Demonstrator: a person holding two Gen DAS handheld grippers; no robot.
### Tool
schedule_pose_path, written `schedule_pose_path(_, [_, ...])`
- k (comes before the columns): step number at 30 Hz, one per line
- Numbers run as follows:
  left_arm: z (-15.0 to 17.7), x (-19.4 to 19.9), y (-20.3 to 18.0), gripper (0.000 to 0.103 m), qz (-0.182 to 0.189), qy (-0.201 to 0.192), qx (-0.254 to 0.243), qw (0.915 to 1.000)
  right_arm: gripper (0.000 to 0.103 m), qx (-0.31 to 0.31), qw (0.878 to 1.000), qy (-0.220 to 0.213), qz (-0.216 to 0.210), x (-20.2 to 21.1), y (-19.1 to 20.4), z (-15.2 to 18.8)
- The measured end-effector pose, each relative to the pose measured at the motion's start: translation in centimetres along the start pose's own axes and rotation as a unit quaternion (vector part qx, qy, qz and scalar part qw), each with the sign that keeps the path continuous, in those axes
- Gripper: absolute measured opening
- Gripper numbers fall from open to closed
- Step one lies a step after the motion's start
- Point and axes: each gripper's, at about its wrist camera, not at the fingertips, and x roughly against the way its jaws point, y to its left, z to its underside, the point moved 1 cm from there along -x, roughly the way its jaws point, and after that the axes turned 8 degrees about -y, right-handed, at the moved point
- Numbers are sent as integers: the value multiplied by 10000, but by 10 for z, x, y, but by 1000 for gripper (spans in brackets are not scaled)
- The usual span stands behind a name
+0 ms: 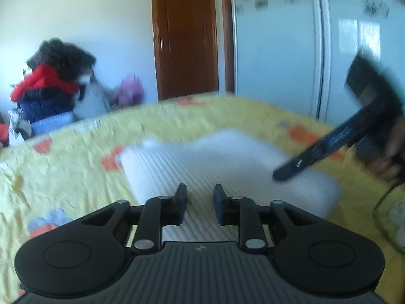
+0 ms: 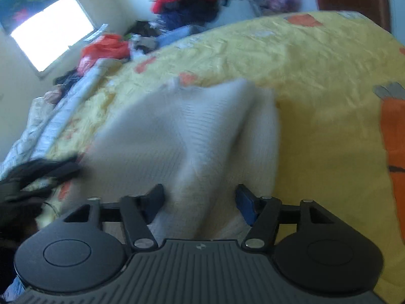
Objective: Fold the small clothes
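White ribbed knit garment point(image 1: 227, 167) lies on our yellow bedspread point(image 1: 63, 177); left gripper point(image 1: 200, 197) and right gripper point(image 2: 200, 197) fingers stand released above it, grasping nothing.

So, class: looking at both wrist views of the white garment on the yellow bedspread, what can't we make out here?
- What kind of garment the white garment is: motion blur in both views, and its near edge sits behind the left gripper.
- Whether the right gripper pinches the cloth: a raised fold lies between its jaws, blurred.
- Items in the clothes pile: blurred, far off.
- The bedspread print: cut by the right edge.
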Motion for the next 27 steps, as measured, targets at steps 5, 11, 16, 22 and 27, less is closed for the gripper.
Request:
schedule_pose_path(5, [10,-2,-14,29,-14,77,-81,9999,16,-632,9977,-138,-194,2,-38,14])
schedule_pose_path(11, [2,28,8,40,-37,-512,352,9981,50,-426,9985,-325,-91,13,-24,12])
schedule_pose_path(16, [-6,33,68,103,-327,-694,1557,9848,102,-879,9868,-1351,-127,44,-44,-8])
schedule_pose_path(22, [11,-35,115,103,382,374,3318,9418,97,-1495,9868,-551,297,-11,-85,-5])
schedule_pose_path(27, [27,-87,110,103,1060,1033,4115,8993,99,-1647,9846,-467,-364,-43,-77,-3])
